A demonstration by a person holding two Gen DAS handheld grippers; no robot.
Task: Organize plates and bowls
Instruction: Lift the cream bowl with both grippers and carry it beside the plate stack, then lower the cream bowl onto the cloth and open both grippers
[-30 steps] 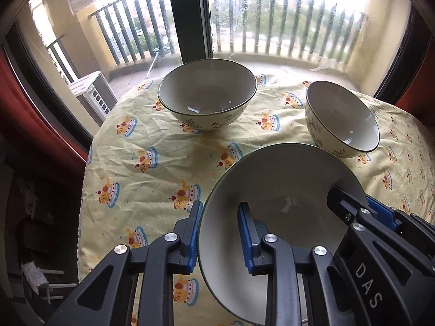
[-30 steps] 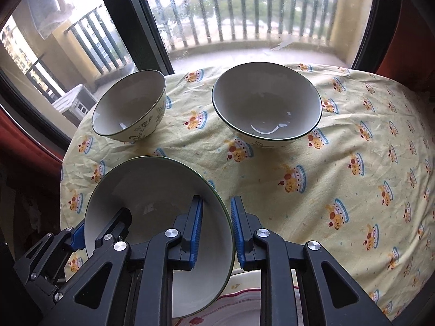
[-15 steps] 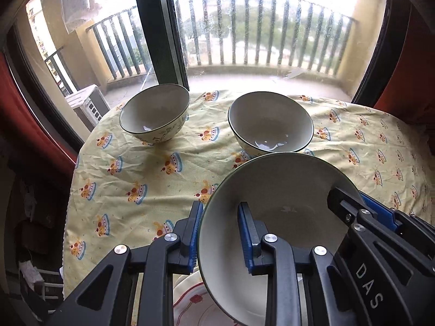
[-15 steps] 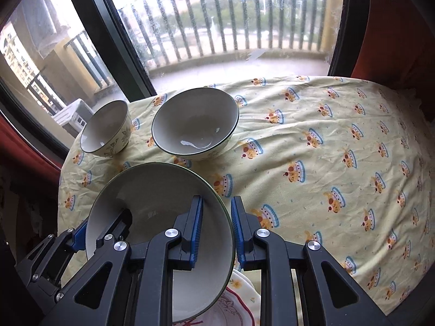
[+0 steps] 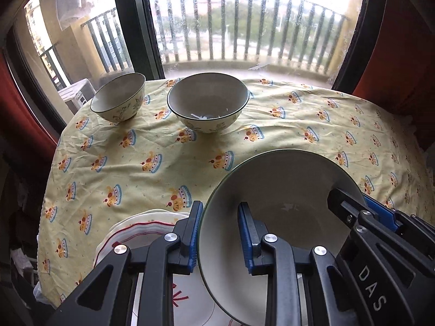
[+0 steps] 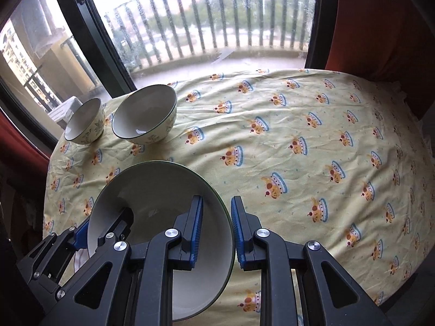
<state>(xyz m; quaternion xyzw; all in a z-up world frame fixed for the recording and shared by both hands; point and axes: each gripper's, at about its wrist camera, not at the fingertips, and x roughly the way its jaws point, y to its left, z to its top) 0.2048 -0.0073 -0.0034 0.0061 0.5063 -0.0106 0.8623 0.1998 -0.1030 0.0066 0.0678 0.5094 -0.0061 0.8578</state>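
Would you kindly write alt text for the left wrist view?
The left gripper clamps the rim of a large bowl, the right gripper gripping its far side, above stacked plates. Two smaller bowls sit beyond on a yellow tablecloth.

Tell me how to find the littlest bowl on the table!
Look at the round table with the yellow tablecloth by the balcony window. At its far edge, near the dark window frame, two bowls stand side by side. The littlest bowl is the left one, narrower than the middle bowl beside it, and much smaller than the big bowl gripped by both tongs.
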